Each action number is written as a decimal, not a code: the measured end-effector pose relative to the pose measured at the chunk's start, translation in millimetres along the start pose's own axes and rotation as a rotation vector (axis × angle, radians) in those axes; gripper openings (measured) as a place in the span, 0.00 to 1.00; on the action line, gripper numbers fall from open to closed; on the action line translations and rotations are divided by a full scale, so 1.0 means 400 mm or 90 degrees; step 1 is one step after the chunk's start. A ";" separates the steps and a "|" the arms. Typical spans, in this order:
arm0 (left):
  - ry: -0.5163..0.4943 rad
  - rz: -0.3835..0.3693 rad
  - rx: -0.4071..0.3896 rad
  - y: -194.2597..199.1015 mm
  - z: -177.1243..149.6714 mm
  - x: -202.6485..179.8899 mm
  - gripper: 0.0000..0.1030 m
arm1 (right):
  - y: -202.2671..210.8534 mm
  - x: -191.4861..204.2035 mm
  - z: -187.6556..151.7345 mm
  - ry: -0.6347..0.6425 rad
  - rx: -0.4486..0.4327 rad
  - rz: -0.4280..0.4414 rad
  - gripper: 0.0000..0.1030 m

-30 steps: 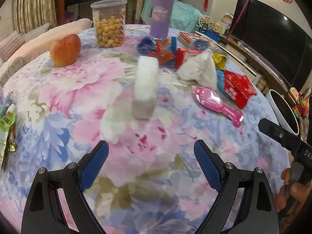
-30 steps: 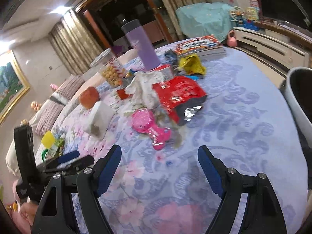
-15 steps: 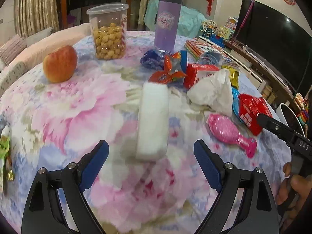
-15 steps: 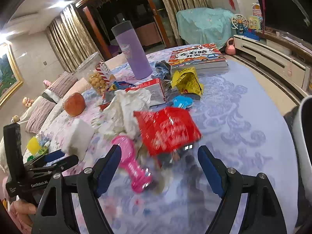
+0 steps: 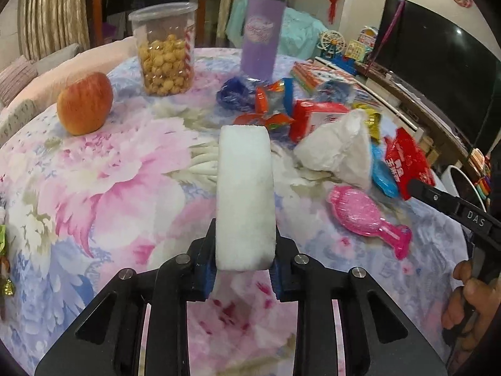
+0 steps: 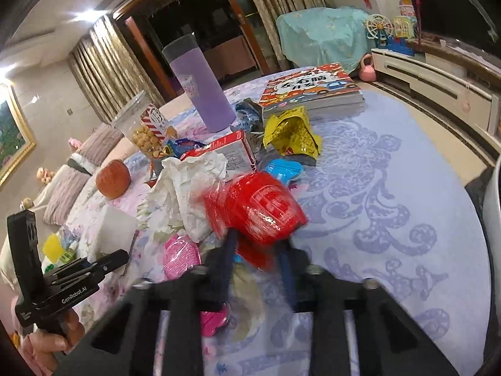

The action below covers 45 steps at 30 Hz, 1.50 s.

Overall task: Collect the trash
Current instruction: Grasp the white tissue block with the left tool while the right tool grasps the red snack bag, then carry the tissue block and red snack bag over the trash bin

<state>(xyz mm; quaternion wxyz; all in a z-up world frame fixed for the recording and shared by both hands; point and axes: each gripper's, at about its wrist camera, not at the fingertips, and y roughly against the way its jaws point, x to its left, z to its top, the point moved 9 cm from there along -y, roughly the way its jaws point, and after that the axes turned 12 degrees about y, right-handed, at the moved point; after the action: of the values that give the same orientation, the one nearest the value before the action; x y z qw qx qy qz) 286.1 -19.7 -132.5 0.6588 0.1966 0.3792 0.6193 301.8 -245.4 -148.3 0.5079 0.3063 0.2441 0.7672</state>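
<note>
Left hand-held gripper [image 5: 244, 269], jaws just closed, pinched the white rectangular foam block [image 5: 245, 194] on the floral desk [image 5: 125, 188]; right hand-held gripper [image 6: 258, 250], likewise just closed, pinched the crinkled red plastic wrapper [image 6: 256, 210].

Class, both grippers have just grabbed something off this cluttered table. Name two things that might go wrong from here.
The left gripper pinches only the near end of the white foam block, so it may tip or slip out. The right gripper grips the red wrapper by an edge; lifting could drag the crumpled tissue touching it.
</note>
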 end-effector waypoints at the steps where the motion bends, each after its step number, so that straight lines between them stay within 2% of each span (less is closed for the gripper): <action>1: -0.005 -0.006 -0.001 0.008 -0.006 -0.012 0.25 | 0.013 -0.003 -0.005 -0.005 -0.004 0.002 0.13; 9: -0.045 -0.060 0.002 0.067 -0.044 -0.123 0.24 | 0.115 -0.016 -0.031 -0.023 -0.035 0.001 0.09; 21: -0.119 -0.142 0.019 0.114 -0.112 -0.332 0.24 | 0.287 -0.072 -0.068 -0.034 -0.069 -0.042 0.08; 23: -0.127 -0.148 0.022 0.117 -0.123 -0.356 0.24 | 0.304 -0.083 -0.076 -0.037 -0.070 -0.047 0.03; 29: -0.143 -0.153 0.025 0.117 -0.145 -0.388 0.24 | 0.335 -0.123 -0.103 -0.055 -0.068 -0.055 0.03; 30: -0.143 -0.149 0.024 0.118 -0.146 -0.384 0.24 | 0.332 -0.128 -0.105 -0.072 -0.069 -0.039 0.08; 32: -0.136 -0.144 0.024 0.118 -0.145 -0.369 0.24 | 0.328 -0.134 -0.101 -0.076 -0.075 -0.042 0.09; 34: -0.126 -0.137 0.023 0.118 -0.139 -0.348 0.24 | 0.308 -0.133 -0.089 -0.079 -0.071 -0.038 0.14; 35: -0.121 -0.133 0.022 0.119 -0.136 -0.337 0.24 | 0.297 -0.128 -0.083 -0.085 -0.071 -0.023 0.27; 36: -0.117 -0.129 0.022 0.119 -0.133 -0.324 0.24 | 0.291 -0.120 -0.082 -0.088 -0.071 -0.013 0.51; 37: -0.110 -0.125 0.020 0.121 -0.127 -0.306 0.24 | 0.277 -0.111 -0.076 -0.087 -0.071 -0.007 0.59; 38: -0.104 -0.123 0.018 0.123 -0.124 -0.293 0.24 | 0.264 -0.097 -0.070 -0.081 -0.074 0.001 0.62; 45: -0.065 -0.104 0.011 0.127 -0.103 -0.204 0.24 | 0.180 -0.020 -0.088 -0.072 -0.038 0.049 0.62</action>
<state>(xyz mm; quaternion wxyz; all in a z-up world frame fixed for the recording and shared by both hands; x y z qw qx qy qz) 226.0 -99.1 -100.8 0.7241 0.2023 0.3652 0.5489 233.6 -281.2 -125.0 0.4996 0.3433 0.1801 0.7746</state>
